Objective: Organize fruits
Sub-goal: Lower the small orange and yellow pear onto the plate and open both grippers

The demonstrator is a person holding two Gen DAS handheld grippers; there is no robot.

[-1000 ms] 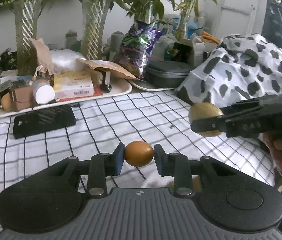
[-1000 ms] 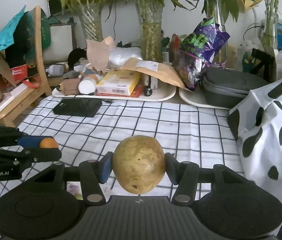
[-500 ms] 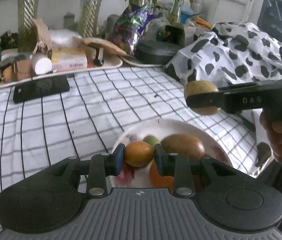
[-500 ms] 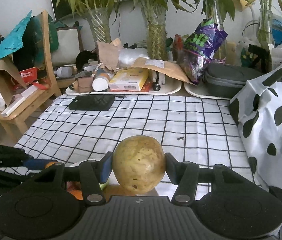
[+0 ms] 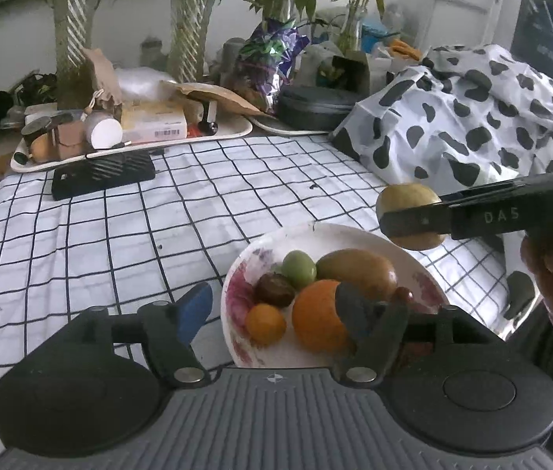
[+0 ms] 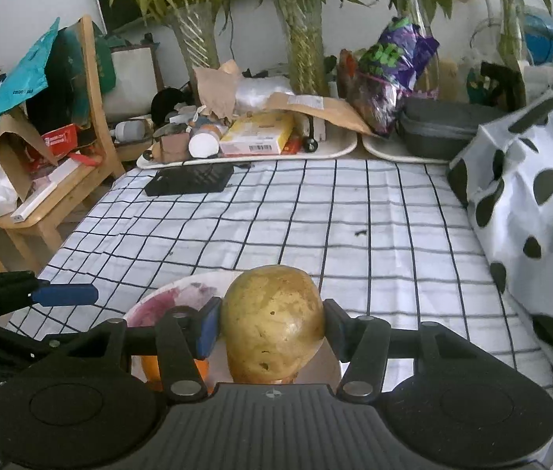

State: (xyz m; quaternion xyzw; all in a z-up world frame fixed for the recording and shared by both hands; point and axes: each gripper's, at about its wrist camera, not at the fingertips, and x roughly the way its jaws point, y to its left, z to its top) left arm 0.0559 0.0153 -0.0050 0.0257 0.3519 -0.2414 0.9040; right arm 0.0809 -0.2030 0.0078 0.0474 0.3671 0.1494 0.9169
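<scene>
Right hand-held gripper clamps round yellow-green fruit, skin brown-speckled.

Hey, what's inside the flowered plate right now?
The plate holds a large orange, a small orange fruit, a green one, a dark brown one and a brown-green one. The left gripper hides the near part.

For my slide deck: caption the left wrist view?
Left tongs open above a plate of fruit; right tongs hold a yellow-green fruit nearby.
</scene>
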